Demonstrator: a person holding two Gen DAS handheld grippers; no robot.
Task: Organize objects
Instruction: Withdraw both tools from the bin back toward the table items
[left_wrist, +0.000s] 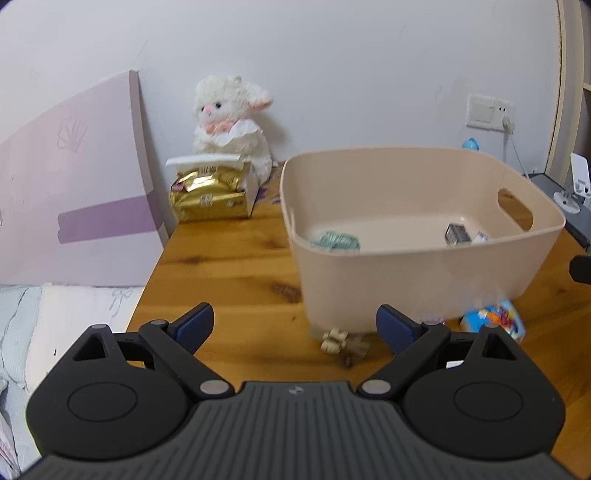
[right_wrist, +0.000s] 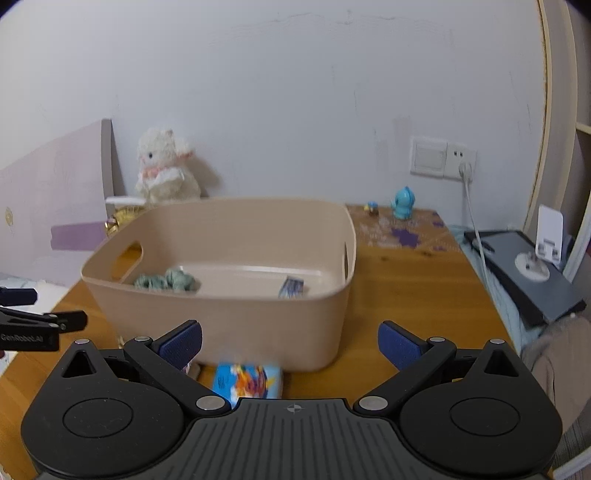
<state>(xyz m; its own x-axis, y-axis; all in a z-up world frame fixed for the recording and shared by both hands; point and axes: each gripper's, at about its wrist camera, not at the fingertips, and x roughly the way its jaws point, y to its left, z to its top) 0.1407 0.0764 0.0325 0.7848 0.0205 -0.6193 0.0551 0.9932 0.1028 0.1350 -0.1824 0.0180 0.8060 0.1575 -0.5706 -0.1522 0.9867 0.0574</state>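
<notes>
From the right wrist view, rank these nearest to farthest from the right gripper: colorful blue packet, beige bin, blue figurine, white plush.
1. Colorful blue packet: on the table just ahead of the right gripper, slightly left, in front of the bin.
2. Beige bin: straight ahead, behind the packet.
3. Blue figurine: far right, by the wall.
4. White plush: far left, against the wall; too close to call with the figurine.

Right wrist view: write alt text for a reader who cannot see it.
The open right gripper points at a beige plastic bin on a wooden table. A teal bundle and a small packet lie in the bin, and a colourful blue box sits on the table in front of it. A white plush toy leans on the wall behind.
</notes>
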